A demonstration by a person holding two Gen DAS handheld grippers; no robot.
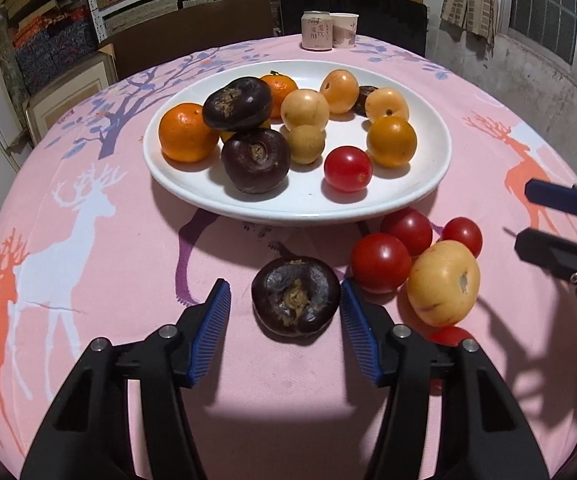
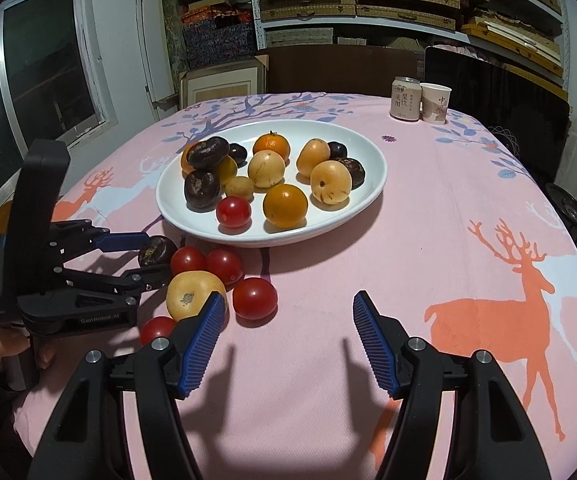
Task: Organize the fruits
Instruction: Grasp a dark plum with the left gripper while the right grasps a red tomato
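A white plate (image 1: 428, 184) holds oranges, dark water chestnuts, yellow fruits and one red tomato (image 1: 347, 169). On the cloth in front of it lies a dark water chestnut (image 1: 295, 301). My left gripper (image 1: 286, 305) is open around it, the right pad touching it, the left pad apart. Beside it lie several red tomatoes (image 1: 380, 263) and a yellow fruit (image 1: 443, 282). My right gripper (image 2: 288, 320) is open and empty over bare cloth, right of the loose fruit (image 2: 194, 294). In the right wrist view the left gripper (image 2: 154, 258) straddles the chestnut (image 2: 156, 249).
A drink can (image 1: 317, 31) and a paper cup (image 1: 344, 30) stand at the table's far edge behind the plate (image 2: 372, 196). The round table has a pink deer-print cloth (image 2: 448, 260). Shelves with boxes and a dark chair stand beyond it.
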